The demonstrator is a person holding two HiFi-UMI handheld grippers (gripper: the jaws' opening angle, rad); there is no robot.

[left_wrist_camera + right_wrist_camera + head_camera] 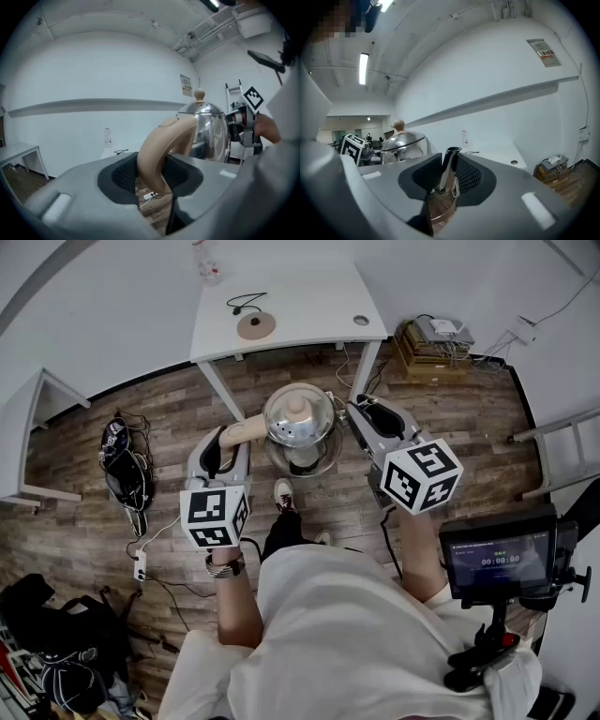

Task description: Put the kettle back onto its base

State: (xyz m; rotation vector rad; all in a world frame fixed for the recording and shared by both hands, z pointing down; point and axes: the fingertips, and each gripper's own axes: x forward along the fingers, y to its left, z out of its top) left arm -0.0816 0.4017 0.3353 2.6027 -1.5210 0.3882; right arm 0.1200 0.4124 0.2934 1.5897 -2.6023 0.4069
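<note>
A kettle (298, 427) with a shiny steel lid, a glass body and a beige knob hangs in the air over the wooden floor, between my two grippers. My left gripper (225, 442) is shut on its curved beige handle (159, 150), which fills the gap between the pads. On the other side, my right gripper (367, 418) is shut on the steel spout (449, 164). The round brown base (255, 326), with its black cord, lies on the white table (309, 296) beyond the kettle. Nothing stands on the base.
A clear bottle (208, 263) stands at the table's far edge. On the floor lie a black bag (127, 465) and a power strip (141, 565) at left, and a crate of gear (433, 348) at right. A screen on a stand (497, 559) is at my right.
</note>
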